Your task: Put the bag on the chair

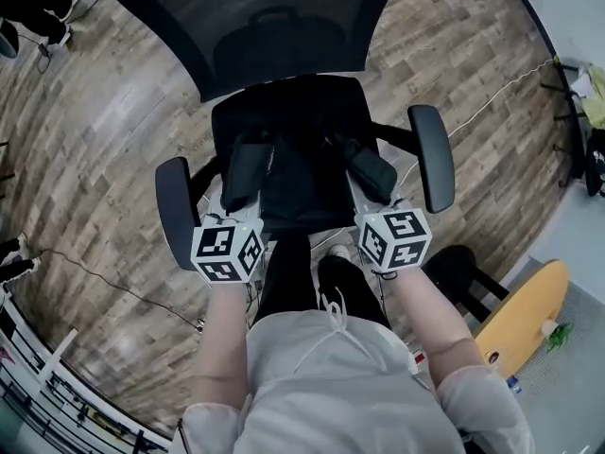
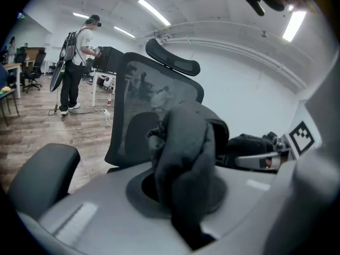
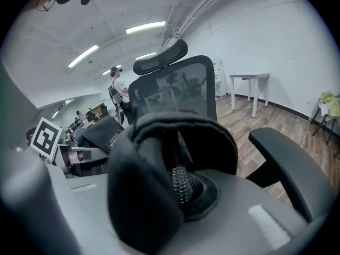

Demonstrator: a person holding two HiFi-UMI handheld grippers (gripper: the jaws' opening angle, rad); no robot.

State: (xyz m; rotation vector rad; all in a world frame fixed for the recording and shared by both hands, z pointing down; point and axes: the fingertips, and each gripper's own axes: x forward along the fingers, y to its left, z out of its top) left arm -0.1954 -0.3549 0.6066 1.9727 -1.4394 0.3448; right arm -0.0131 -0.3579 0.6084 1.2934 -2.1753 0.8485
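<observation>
Gripping black bag [image 1: 301, 173] at both ends. Left tool [image 2: 183, 211] clenched on bunched fabric at bag's left edge. Right tool [image 3: 178, 195] clenched on folded right edge, zipper [image 3: 180, 179] pinched at jaws. Held over seat of chair [image 1: 284, 26], between left armrest [image 1: 177, 211] and right armrest [image 1: 431, 154], in front of mesh backrest. Cannot tell whether resting on seat or just above. Wood floor [image 1: 95, 130] all round chair. Far off in left gripper view: person [image 2: 79, 62] with backpack, standing.

Bag [image 1: 298, 173] over chair [image 1: 284, 97] seat, between armrests [image 1: 432, 154] (backrest [image 1: 274, 17] behind), person's legs [image 1: 284, 277] in front.
</observation>
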